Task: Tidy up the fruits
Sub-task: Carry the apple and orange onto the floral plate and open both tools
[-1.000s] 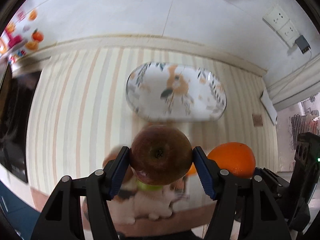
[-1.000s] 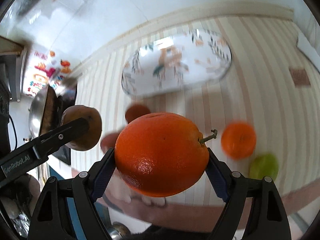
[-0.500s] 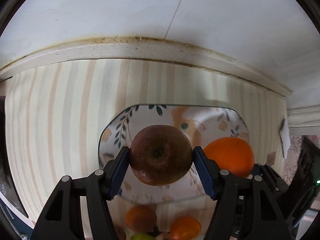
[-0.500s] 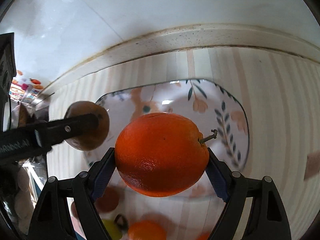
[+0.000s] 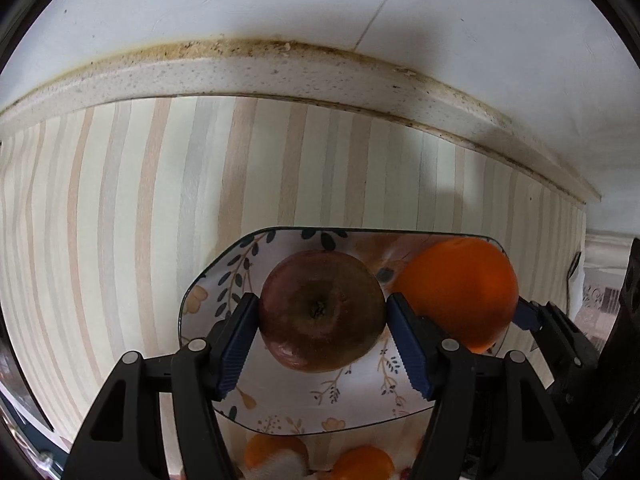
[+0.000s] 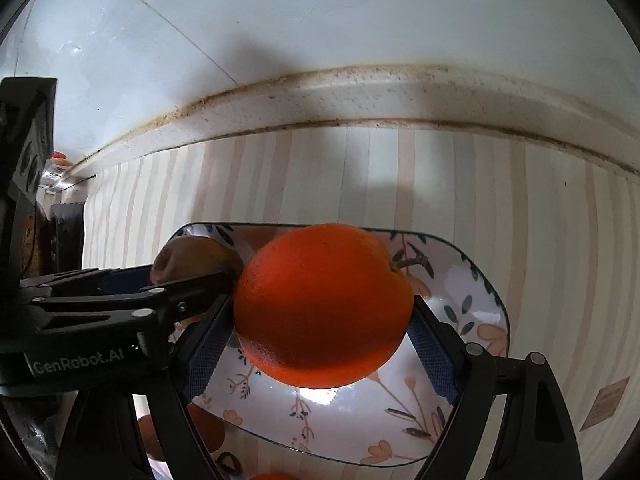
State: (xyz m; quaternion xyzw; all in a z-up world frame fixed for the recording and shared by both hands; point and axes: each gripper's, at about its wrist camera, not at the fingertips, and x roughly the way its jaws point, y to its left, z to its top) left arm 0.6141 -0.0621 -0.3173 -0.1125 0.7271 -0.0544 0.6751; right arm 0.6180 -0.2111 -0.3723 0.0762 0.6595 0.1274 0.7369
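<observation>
My left gripper (image 5: 322,344) is shut on a dark red apple (image 5: 322,312) and holds it over the left part of a floral plate (image 5: 332,408). My right gripper (image 6: 322,350) is shut on a large orange (image 6: 324,304) with a short stem, over the same plate (image 6: 472,320). The two grippers are side by side. The orange also shows at the right in the left wrist view (image 5: 460,292). The apple shows at the left in the right wrist view (image 6: 196,258), with the left gripper (image 6: 120,304) across it.
The plate lies on a striped counter (image 5: 120,220) close to a speckled ledge (image 5: 240,76) and a white wall. Small oranges (image 5: 360,464) lie on the counter at the plate's near edge. A small tan card (image 6: 604,402) lies to the right.
Both grippers have moved forward and down with their fruit, from short of the plate to low over it. The loose fruits have slid to the bottom of the views.
</observation>
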